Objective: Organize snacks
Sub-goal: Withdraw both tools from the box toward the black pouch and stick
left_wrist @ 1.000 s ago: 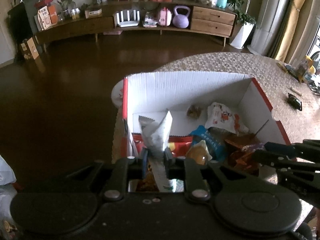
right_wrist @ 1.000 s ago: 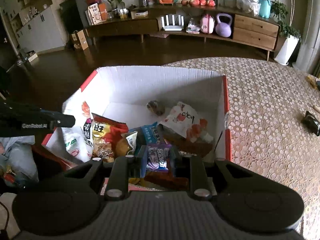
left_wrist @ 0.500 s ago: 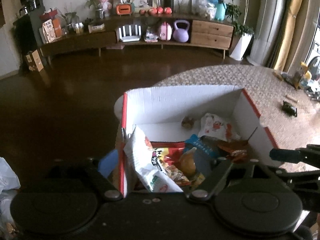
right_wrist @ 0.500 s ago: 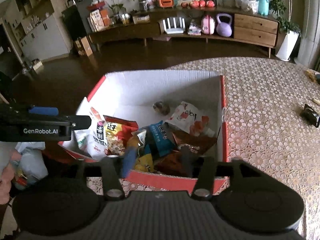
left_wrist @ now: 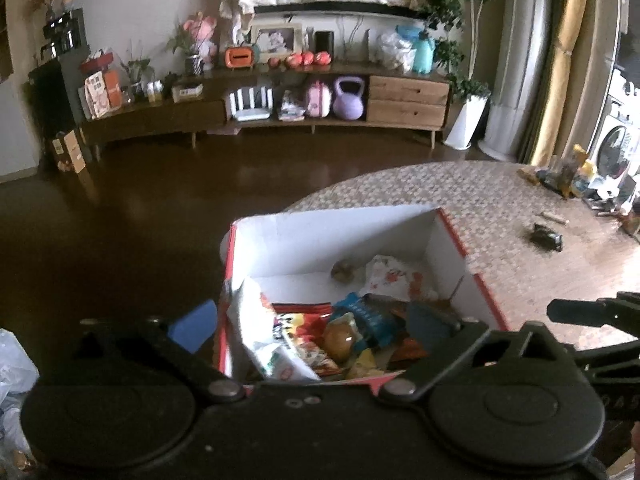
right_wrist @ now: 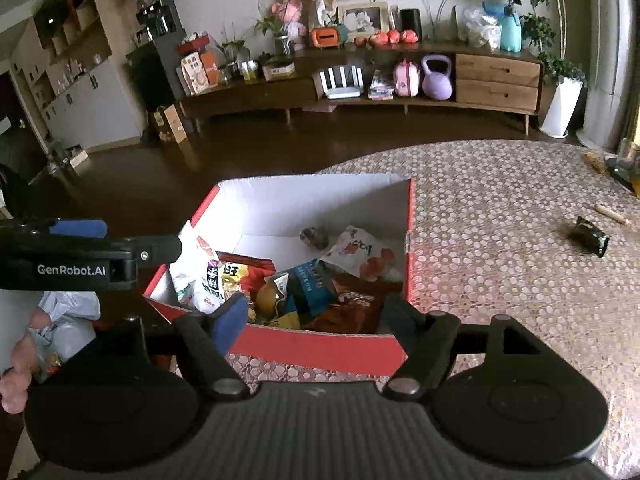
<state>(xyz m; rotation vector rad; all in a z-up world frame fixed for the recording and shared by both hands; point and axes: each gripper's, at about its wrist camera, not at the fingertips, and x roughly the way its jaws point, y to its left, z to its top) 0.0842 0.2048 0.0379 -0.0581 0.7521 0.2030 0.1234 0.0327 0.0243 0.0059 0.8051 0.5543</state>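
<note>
A red and white cardboard box [left_wrist: 340, 236] [right_wrist: 320, 348] stands at the table's near left edge and holds several snack packets. Among them are a white packet [left_wrist: 260, 332] [right_wrist: 200, 276] leaning on the left wall, a red and yellow packet [right_wrist: 244, 272], a blue packet [left_wrist: 368, 316] [right_wrist: 308, 284] and a white and red packet [right_wrist: 356, 252] at the back. My left gripper [left_wrist: 312, 324] is open and empty above the box's near edge. My right gripper [right_wrist: 316, 316] is open and empty, just short of the box's near wall.
The table has a patterned lace cloth [right_wrist: 500, 240]. A small dark object [right_wrist: 590, 236] and a stick [right_wrist: 610, 214] lie at the right. More items crowd the far right edge [left_wrist: 568, 176]. A white plastic bag [right_wrist: 68, 320] sits low left. Dark floor and a long sideboard [right_wrist: 360, 92] lie beyond.
Both grippers have opened and let go of their packets, the left a white one and the right a purple one. Both have pulled back and up from the box.
</note>
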